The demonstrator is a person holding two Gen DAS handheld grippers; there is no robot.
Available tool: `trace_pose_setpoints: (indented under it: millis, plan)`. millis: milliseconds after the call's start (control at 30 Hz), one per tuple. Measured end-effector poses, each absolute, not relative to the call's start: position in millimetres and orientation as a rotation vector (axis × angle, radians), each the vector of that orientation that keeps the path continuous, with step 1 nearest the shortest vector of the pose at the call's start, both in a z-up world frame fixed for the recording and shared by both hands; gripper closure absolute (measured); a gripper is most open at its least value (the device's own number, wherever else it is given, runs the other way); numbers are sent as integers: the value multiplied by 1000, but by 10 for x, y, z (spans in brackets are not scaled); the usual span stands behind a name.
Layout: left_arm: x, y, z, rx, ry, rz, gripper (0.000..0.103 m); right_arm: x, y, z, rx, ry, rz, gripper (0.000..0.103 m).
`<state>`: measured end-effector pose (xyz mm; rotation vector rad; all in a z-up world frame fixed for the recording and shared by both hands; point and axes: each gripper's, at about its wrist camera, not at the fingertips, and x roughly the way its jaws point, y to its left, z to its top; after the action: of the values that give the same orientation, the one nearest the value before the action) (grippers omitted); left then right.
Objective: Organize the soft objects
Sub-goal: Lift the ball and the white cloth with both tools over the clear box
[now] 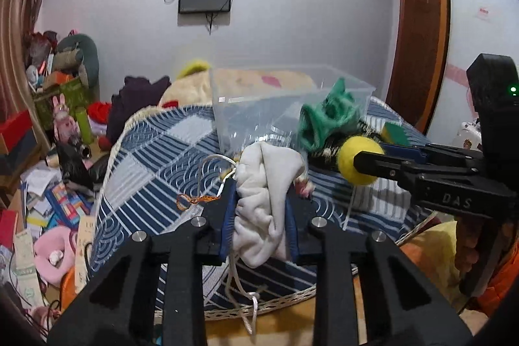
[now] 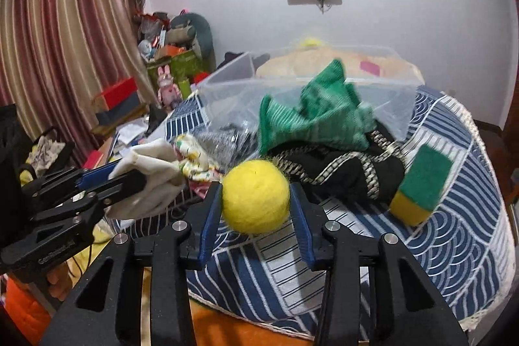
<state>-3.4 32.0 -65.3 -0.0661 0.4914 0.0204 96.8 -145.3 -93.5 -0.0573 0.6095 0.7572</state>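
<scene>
1. The left claw is clenched on a bunched white cloth, held above the blue patterned cover in front of the clear plastic bin. A white cord dangles from the bundle below the claw — it could snag on the cover's braided edge or on the bin's rim and drag the cloth out of the grip.

2. The right claw is clenched on a yellow felt ball, pinched only at its sides. The ball is round and springy, so a slack squeeze or a jolt would likely let it pop free and roll off the cover onto the cluttered floor.

3. The two claws sit near each other. If both head for the bin together, they may collide at its opening.

4. A green knit cloth appears blurred in front of the bin, over a black trimmed garment; whether it is resting or falling cannot be told. It may slide or be knocked further off.

5. The green-and-yellow sponge lies near the cover's right side — a sweeping arm could nudge it over the edge.
</scene>
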Motion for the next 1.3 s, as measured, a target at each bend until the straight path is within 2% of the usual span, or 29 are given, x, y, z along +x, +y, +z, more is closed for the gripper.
trace_pose_setpoints:
  millis: [333,667,1033,1300]
  plan:
    - [46,498,-239,-140,391,-5,76,997,-1690,-554,-20,493,677,65]
    - [447,612,130,-160,322,-25,76,1259,-1816,-94,-26,393,587,65]
    - [1055,590,194,-131,364,-12,76,1610,-1673,110,-55,349,516,65]
    - [1522,592,84,-133,447,8,76,1978,-1548,-33,-70,430,516,65]
